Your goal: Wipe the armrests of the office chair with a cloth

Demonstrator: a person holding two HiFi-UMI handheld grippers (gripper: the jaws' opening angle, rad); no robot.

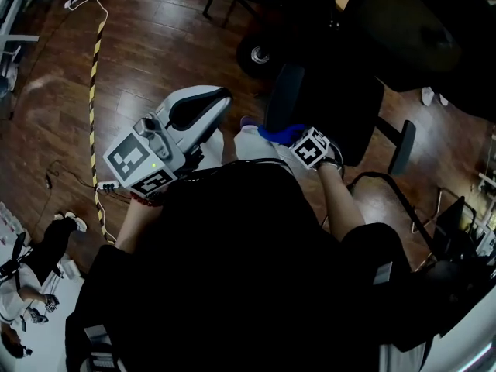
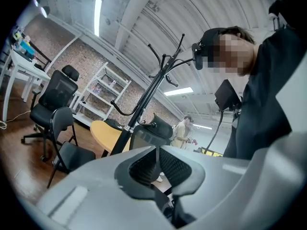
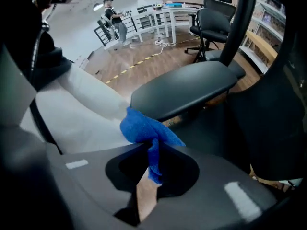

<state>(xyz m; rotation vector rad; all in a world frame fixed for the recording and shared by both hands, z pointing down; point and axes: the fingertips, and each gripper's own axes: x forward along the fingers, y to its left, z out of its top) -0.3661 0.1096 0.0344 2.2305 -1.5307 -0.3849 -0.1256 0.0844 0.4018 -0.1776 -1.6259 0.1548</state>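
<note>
The office chair's dark armrest pad [image 1: 285, 95] [image 3: 184, 87] lies just ahead of my right gripper [image 1: 288, 139] [image 3: 153, 150]. That gripper points steeply down and is shut on a blue cloth [image 1: 277, 134] [image 3: 146, 131]. The bunched cloth sits at the pad's near end and looks to touch its edge. The chair's other armrest [image 1: 403, 147] stands further right. My left gripper [image 1: 221, 98] [image 2: 156, 152] is held level at the left, away from the chair. Its jaws meet in a thin seam with nothing between them.
Black-and-yellow tape [image 1: 93, 91] runs along the wooden floor at the left. A wheeled chair base [image 1: 260, 53] stands beyond the armrest. The left gripper view shows a coat rack [image 2: 153, 85], a round table [image 2: 108, 133] and black chairs [image 2: 57, 99]. White desks [image 3: 158, 13] and a person [image 3: 112, 13] are far off.
</note>
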